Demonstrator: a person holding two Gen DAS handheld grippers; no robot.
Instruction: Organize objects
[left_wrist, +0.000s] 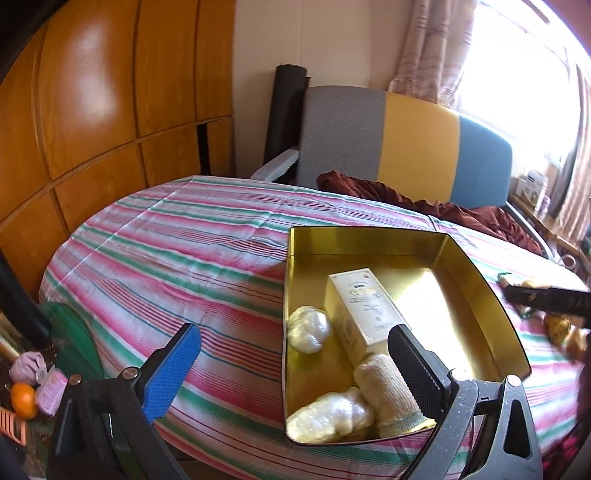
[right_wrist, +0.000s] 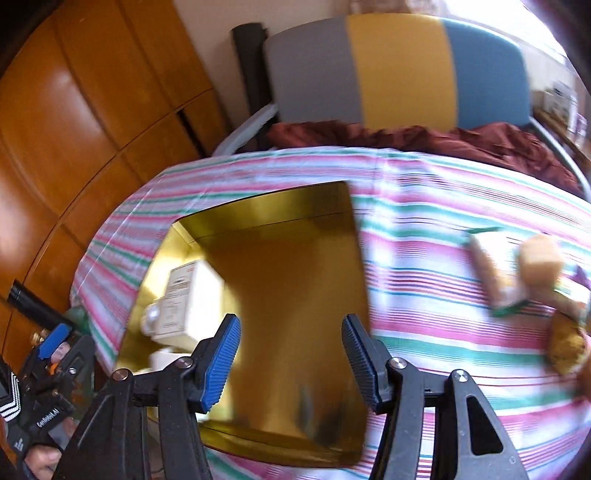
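Observation:
A gold metal tin lies open on the striped bedspread. It holds a cream box, two clear plastic-wrapped bundles and a rolled cream towel. My left gripper is open and empty, above the tin's near left corner. My right gripper is open and empty, above the tin; this view is blurred. The cream box shows at the tin's left. Wrapped snack packets and a brown bun-like item lie on the bedspread to the right.
A grey, yellow and blue headboard and a dark red blanket lie at the far end of the bed. A wooden wardrobe stands on the left. An orange and small items sit low left beside the bed.

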